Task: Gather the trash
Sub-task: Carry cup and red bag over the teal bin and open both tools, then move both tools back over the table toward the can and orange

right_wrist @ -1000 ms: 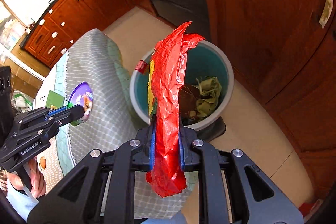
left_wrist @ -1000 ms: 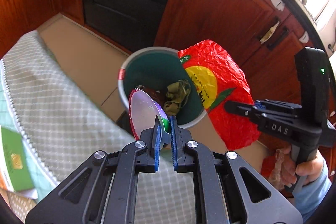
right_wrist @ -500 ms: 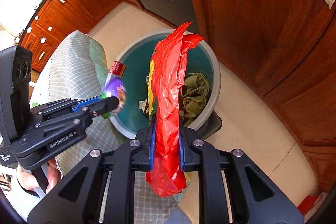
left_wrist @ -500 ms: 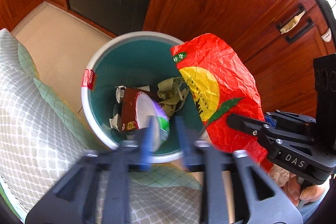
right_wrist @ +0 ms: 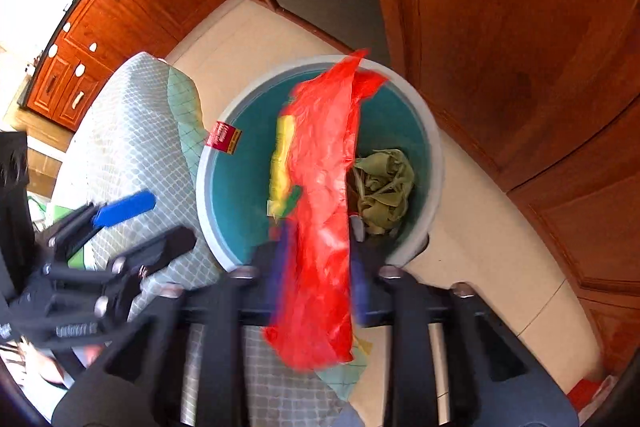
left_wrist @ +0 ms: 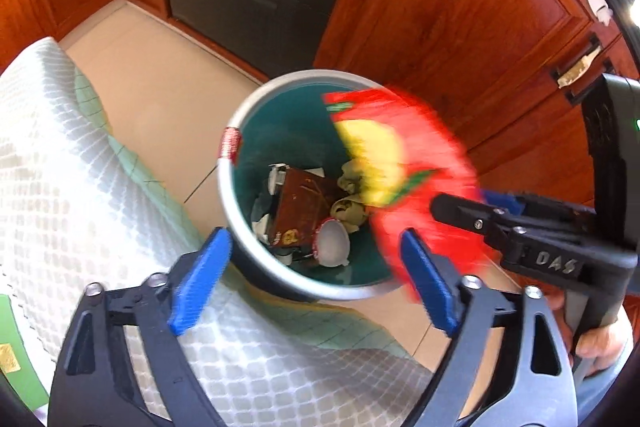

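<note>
Left hand-held gripper (left_wrist: pixel 312 287) apart above bin (left_wrist: pixel 240 155); foil lid (left_wrist: pixel 332 243) inside, unseen from right wrist.

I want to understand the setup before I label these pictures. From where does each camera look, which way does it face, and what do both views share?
Left wrist: sits on the left gripper, faces steeply down into the trash bin; shows its own wide-open blue fingers, plus the right gripper and a hand.
Right wrist: sits on the right gripper, faces down at the bin; its fingers, just opening, flank the red wrapper; the left gripper shows at left.
Shared: bin, red wrapper, checked tablecloth, wooden cabinets.
</note>
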